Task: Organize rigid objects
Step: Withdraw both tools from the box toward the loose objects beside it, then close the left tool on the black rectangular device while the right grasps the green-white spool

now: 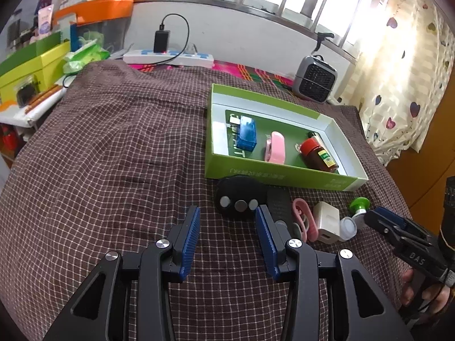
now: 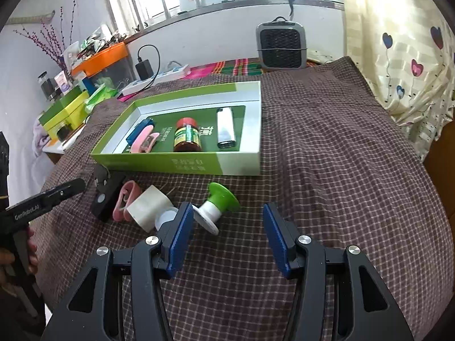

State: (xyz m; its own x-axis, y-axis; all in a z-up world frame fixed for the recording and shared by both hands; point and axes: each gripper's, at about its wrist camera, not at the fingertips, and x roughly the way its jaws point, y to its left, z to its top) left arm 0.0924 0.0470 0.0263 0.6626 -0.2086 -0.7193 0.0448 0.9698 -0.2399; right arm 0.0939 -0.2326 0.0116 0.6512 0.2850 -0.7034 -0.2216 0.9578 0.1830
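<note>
In the green box [image 2: 182,167] on the desk: blue case [image 1: 246,133], pink stapler [image 1: 275,147], jar [image 2: 186,135], lighter [image 2: 225,128] already in; approx. half left in front, e.g. white adapter [image 2: 148,207], green-capped piece [image 2: 219,203]; both grippers [image 1: 227,227] [image 2: 224,224] open, empty.

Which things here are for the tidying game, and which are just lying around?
For tidying: green box, jar, pink stapler, white charger, pink clip, green stopper.

Just lying around: heater, power strip, curtain.
</note>
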